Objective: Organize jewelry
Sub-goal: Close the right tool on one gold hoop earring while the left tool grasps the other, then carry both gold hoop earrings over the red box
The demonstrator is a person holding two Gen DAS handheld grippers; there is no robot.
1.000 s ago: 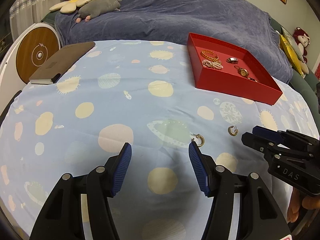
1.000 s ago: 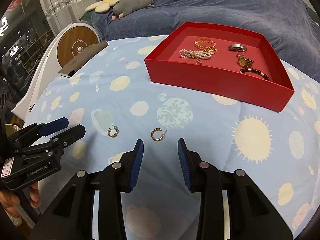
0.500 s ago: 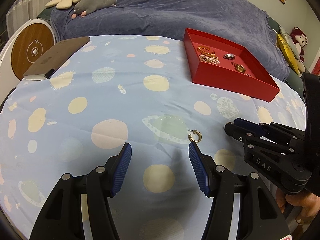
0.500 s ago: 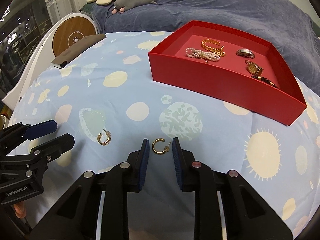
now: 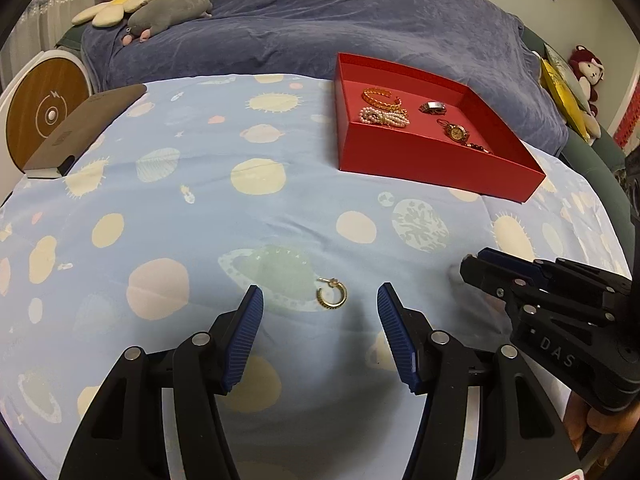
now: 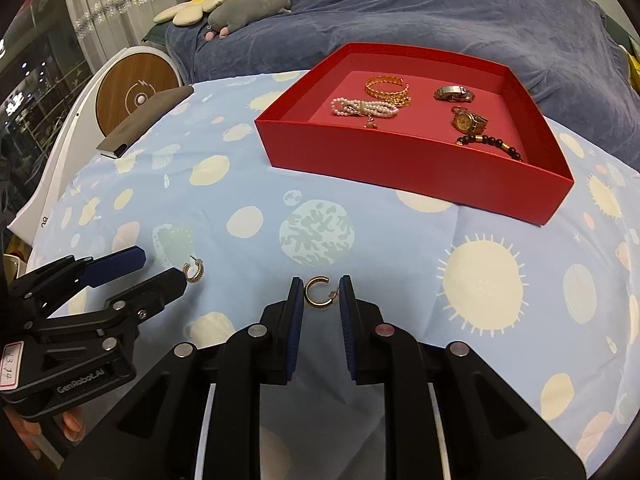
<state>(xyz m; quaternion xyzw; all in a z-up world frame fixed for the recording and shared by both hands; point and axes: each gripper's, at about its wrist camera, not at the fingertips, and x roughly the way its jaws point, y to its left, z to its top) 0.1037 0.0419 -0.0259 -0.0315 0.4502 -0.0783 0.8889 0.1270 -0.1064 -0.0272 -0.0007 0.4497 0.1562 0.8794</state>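
Two gold hoop earrings lie on the blue patterned cloth. One earring (image 6: 319, 295) sits between the tips of my right gripper (image 6: 320, 294), whose jaws are narrow around it with small gaps still showing. The other earring (image 5: 333, 295) lies just ahead of my open left gripper (image 5: 320, 300); it also shows in the right wrist view (image 6: 194, 271). The red tray (image 6: 416, 172) stands further back and holds a gold bracelet (image 6: 386, 85), a pearl strand (image 6: 362, 107), two watches and a dark bead bracelet (image 6: 490, 145). The tray also shows in the left wrist view (image 5: 432, 164).
A brown flat case (image 5: 82, 130) lies at the cloth's far left edge beside a round wooden-faced device (image 5: 42, 114). A blue-covered bed with plush toys (image 5: 160, 10) runs behind the table. The left gripper shows at the left of the right wrist view (image 6: 160, 268).
My right gripper has moved forward and narrowed its jaws around one earring. My left gripper has moved right so the other earring now lies between its open fingers.
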